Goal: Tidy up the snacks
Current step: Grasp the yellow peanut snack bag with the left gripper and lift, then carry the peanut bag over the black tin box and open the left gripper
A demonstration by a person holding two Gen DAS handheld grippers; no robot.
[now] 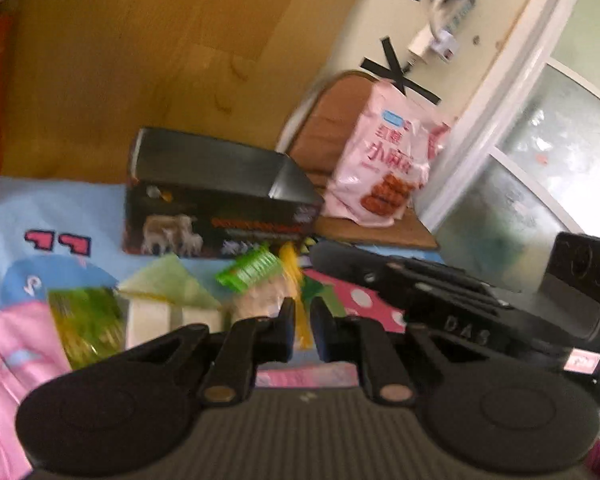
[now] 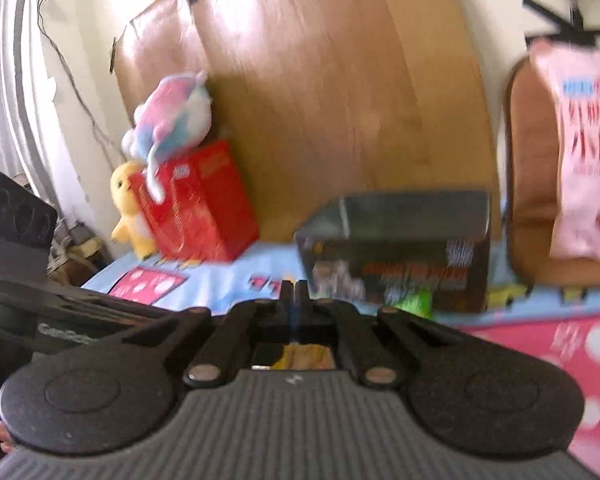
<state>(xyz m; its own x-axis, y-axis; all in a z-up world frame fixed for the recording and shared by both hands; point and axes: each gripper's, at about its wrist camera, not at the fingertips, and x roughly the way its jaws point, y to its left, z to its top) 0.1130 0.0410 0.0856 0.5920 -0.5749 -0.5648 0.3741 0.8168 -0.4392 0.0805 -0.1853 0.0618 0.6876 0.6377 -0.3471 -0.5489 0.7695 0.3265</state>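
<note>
Several small snack packets lie on the blue cartoon cloth: a green-yellow packet [image 1: 86, 322], a pale green triangular one [image 1: 168, 280], a bright green one [image 1: 250, 270] and a beige one [image 1: 260, 300]. My left gripper [image 1: 302, 320] is nearly shut around a thin yellow packet [image 1: 296, 280] that stands between its fingers. A black open box [image 1: 220, 204] stands behind the packets; it also shows in the right wrist view [image 2: 400, 248]. My right gripper [image 2: 294, 292] is shut with nothing seen between its tips, in front of the box. It also shows in the left wrist view [image 1: 420, 280].
A pink snack bag [image 1: 384, 160] leans on a wooden chair [image 1: 328, 128] at the right, also in the right wrist view [image 2: 584, 152]. A red box [image 2: 204, 204] with plush toys [image 2: 172, 116] stands at the left. A wooden board [image 2: 320, 80] rises behind.
</note>
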